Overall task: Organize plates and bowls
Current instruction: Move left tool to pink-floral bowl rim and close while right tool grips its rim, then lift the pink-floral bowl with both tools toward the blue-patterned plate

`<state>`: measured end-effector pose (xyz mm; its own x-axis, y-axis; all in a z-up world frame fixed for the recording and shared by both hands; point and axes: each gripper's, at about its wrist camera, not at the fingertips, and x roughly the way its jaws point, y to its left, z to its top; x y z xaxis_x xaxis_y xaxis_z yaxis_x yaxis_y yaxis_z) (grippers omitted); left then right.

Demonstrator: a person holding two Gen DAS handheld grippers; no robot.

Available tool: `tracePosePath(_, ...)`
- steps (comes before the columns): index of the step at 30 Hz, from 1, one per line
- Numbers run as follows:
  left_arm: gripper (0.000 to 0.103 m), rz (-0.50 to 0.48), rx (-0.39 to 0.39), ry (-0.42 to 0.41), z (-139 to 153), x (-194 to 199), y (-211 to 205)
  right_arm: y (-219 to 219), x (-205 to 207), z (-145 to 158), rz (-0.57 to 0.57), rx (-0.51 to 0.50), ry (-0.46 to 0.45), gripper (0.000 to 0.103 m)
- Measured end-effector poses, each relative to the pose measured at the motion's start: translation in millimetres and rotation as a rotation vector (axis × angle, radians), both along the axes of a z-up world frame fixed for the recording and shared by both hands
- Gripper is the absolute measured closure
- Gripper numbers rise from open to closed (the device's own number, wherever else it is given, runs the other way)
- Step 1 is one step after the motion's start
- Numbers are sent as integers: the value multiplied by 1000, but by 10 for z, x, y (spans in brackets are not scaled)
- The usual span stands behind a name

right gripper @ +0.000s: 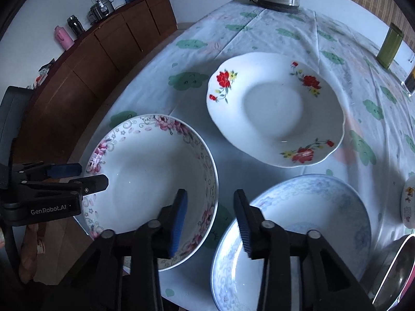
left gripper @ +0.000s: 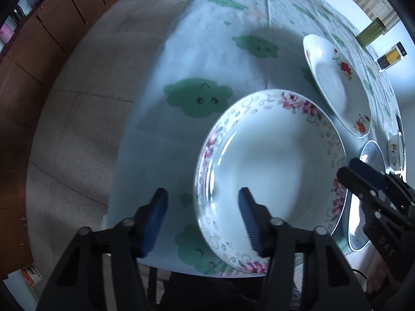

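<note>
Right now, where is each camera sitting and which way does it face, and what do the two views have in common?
Left wrist: sits on the left claw, looking forward and down over the table's near left edge at the pink-flowered bowl; its own open fingers straddle the bowl's rim, and the right claw shows at right.
Right wrist: sits on the right claw, facing across the table at the red-flowered plate and blue plate; the left claw shows at left.
Shared: pink-flowered bowl, both plates, green tin.
</note>
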<state>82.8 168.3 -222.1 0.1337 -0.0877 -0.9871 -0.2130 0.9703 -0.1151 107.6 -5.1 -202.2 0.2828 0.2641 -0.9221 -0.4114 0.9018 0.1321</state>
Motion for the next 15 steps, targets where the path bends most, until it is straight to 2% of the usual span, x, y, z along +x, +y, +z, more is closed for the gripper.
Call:
tracePosePath(8, 72, -12, -23, 12, -48, 59, -31, 44, 23, -96, 21, -15, 26, 73)
tracePosePath(15, 76, -2, -42, 12, -53, 46, -24, 55, 29, -129, 35, -12, 35, 79)
